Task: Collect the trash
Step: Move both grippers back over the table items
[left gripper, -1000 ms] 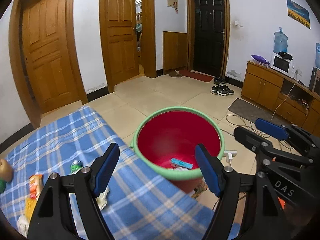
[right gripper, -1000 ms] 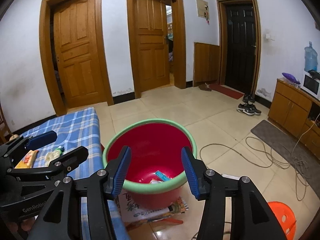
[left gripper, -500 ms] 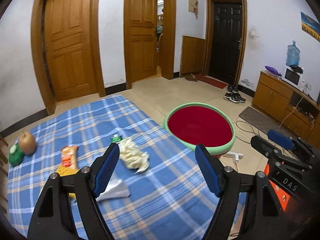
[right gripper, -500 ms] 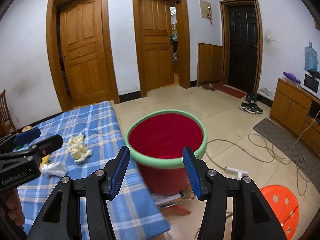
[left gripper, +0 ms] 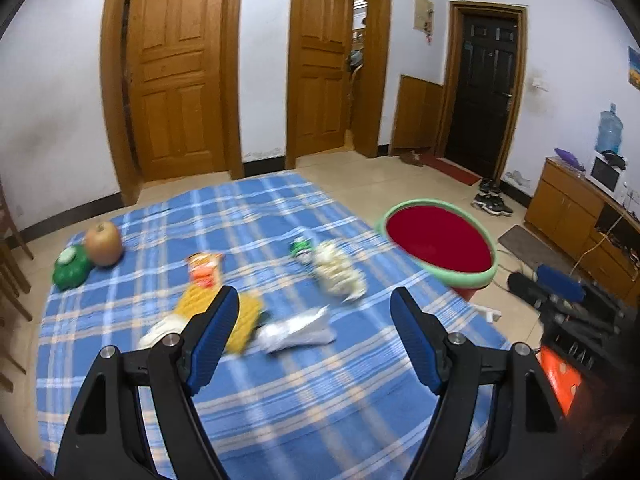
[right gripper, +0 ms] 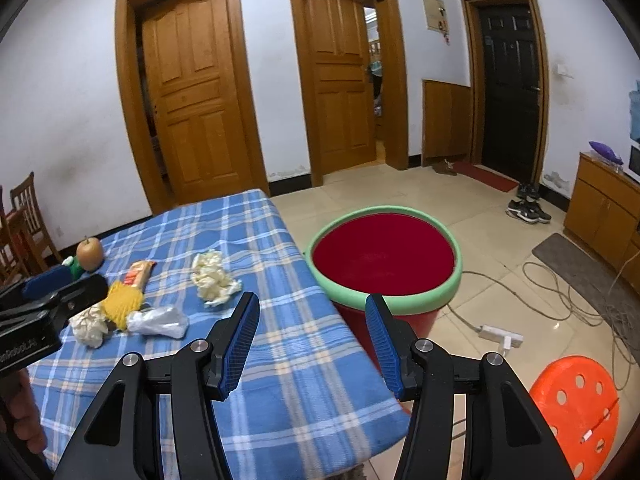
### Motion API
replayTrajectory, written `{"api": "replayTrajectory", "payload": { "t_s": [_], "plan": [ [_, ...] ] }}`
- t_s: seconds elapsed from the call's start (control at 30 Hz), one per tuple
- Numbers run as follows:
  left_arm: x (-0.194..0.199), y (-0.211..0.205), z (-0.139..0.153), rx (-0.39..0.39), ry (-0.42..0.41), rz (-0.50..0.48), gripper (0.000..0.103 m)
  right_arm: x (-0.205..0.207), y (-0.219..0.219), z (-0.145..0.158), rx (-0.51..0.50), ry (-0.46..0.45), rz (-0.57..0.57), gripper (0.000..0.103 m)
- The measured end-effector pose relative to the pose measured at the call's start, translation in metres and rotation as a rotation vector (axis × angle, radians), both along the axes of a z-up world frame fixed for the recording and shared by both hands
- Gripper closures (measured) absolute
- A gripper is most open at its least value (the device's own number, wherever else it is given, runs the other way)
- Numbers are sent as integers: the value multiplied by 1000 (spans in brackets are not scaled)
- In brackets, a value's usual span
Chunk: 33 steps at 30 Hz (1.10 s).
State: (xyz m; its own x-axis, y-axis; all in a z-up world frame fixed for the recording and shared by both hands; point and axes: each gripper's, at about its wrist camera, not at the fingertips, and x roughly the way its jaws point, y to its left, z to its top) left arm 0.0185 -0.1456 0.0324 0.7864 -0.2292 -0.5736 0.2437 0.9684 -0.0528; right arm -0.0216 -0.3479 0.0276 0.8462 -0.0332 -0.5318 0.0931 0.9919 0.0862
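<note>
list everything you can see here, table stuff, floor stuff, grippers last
tablecloth: 1, blue plaid, on table
crumpled tissue: 1, cream, mid-table
silver wrapper: 1, silvery, near the tissue
yellow wrapper: 1, yellow, left of silver wrapper
orange snack packet: 1, orange, behind yellow wrapper
pear: 1, brown, far left of table
bin: 1, red with green rim, floor beside table
stool: 1, orange, floor right
power strip: 1, white, floor
shoes: 1 pair, dark, near black door
left gripper: open, over table
right gripper: open, empty

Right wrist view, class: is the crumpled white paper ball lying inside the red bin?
No, the crumpled white paper ball lies on the blue plaid tablecloth, apart from the red bin standing on the floor beside it.
</note>
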Motion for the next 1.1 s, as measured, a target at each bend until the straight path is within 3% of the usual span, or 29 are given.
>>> {"api": "replayTrajectory", "payload": {
  "t_s": [0.37,0.53,0.9,1.1],
  "plan": [
    [-26,109,-3,-31,13,207,25,32,55,-18,30,16,122,46],
    [-34,137,-13,-20,23,279,24,43,81,-29,42,36,198,46],
    [-34,160,-44,-66,68,324,23,57,117,-45,8,80,322,46],
    [-28,156,-47,-81,68,294,23,66,110,-48,55,95,310,42]
  ]
}}
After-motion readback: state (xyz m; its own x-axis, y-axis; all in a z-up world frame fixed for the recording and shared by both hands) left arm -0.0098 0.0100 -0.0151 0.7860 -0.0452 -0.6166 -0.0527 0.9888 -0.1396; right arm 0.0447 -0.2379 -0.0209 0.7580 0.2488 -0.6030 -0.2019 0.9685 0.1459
